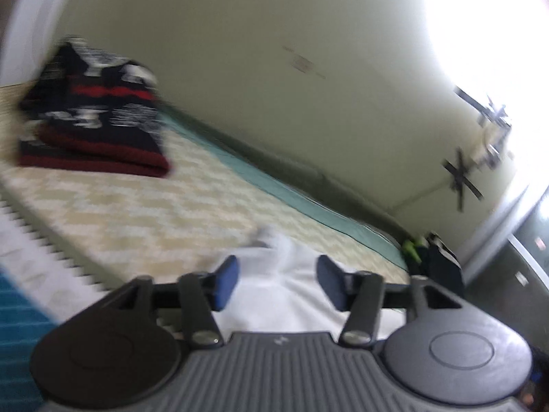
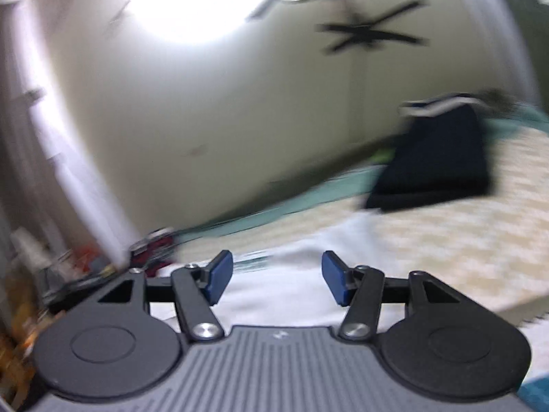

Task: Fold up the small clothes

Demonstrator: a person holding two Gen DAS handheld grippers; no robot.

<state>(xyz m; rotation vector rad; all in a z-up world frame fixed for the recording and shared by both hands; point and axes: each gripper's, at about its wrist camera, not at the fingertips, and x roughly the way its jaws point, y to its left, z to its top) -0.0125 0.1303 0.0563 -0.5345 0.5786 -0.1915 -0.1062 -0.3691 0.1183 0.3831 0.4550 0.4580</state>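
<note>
A white garment (image 1: pixel 284 288) lies on the patterned cream bed cover (image 1: pixel 154 213), right under my left gripper (image 1: pixel 278 281), which is open and holds nothing. The same white garment (image 2: pixel 281 285) shows in the right wrist view beneath my right gripper (image 2: pixel 277 276), also open and empty. A stack of folded clothes in dark blue, red and white (image 1: pixel 92 113) sits at the far left of the bed. A dark navy garment pile (image 2: pixel 439 158) lies at the far right. Both views are blurred by motion.
A pale wall (image 1: pixel 274 68) runs along the bed's far side, with a teal sheet edge (image 1: pixel 291 189) below it. A ceiling fan (image 2: pixel 370 31) and bright light (image 2: pixel 192 3) are overhead. Clutter (image 2: pixel 51 267) stands left of the bed. A green item (image 1: pixel 411 249) lies by the dark pile.
</note>
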